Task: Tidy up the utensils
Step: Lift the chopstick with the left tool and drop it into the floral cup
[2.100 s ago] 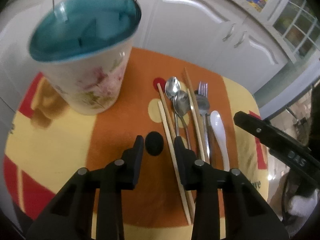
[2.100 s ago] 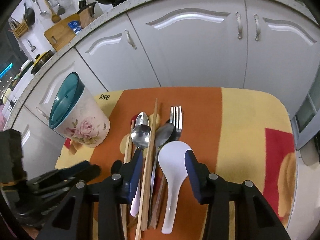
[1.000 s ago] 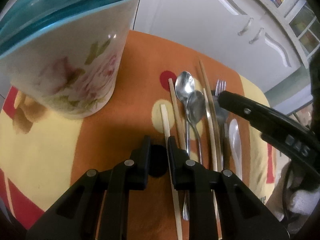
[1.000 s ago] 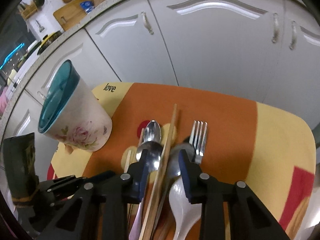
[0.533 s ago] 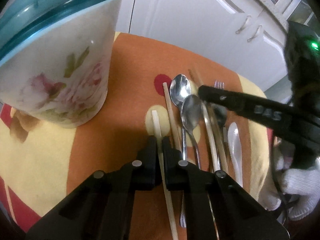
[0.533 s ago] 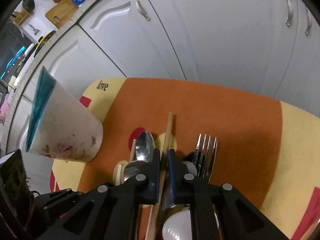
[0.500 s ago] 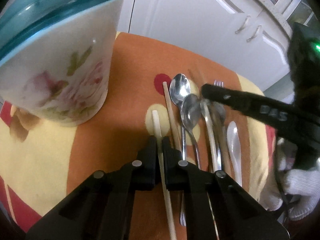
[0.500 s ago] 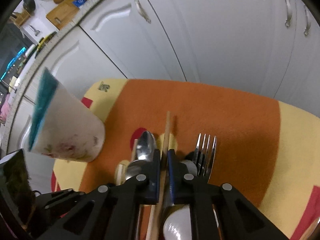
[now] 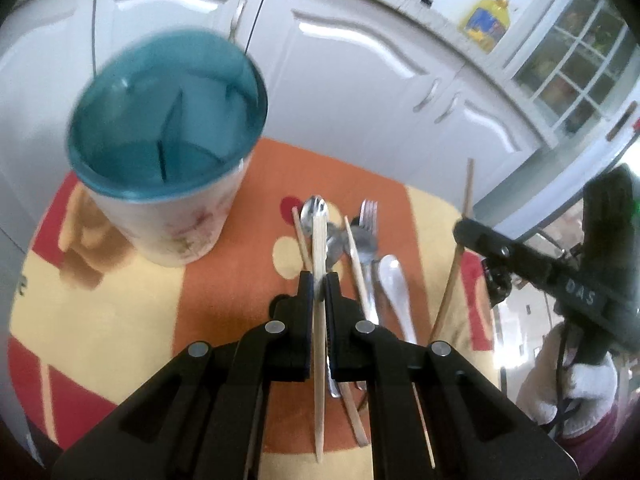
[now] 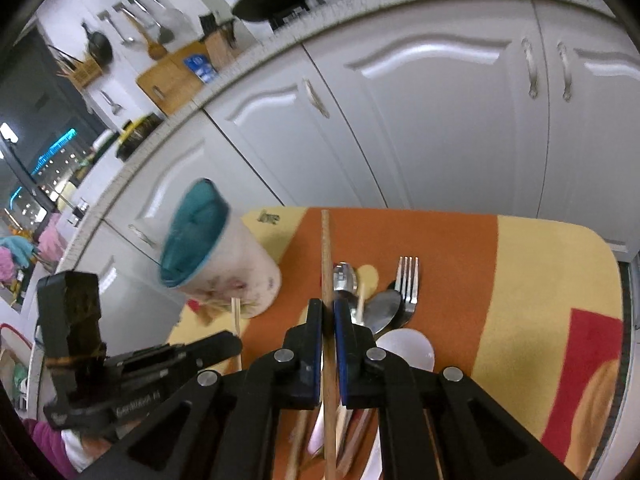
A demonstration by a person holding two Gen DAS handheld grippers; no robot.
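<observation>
Both grippers, low over the row of utensils a second ago, now stand raised off the mat, each carrying a chopstick

- Left gripper (image 9: 319,282): jaws pressed together on a pale chopstick (image 9: 319,320). Its long axis runs along the fingers, its far tip pointing past them
- Right gripper (image 10: 328,312): jaws pinched on a darker chopstick (image 10: 326,256), likewise in line with the fingers. From the left wrist view it hangs clear of the mat, out to the right of the row
- Holder cup (image 9: 166,140): floral body, teal divided insert, upright on the orange-and-yellow mat (image 9: 100,320). This is the landmark
- Right of the cup, still lying on the mat: two more chopsticks, metal spoons (image 9: 314,210), a fork (image 9: 368,210), a white soup spoon (image 9: 394,280). All lie roughly parallel, handles toward the person

Relation governing the next move, as judged: the cup mouth lies ahead and to the left of both grippers. The left gripper is the nearer. Each stick would need tipping from along-the-fingers to near upright to drop into a compartment

Risk, as judged: a thin stick could pivot in the pinch
</observation>
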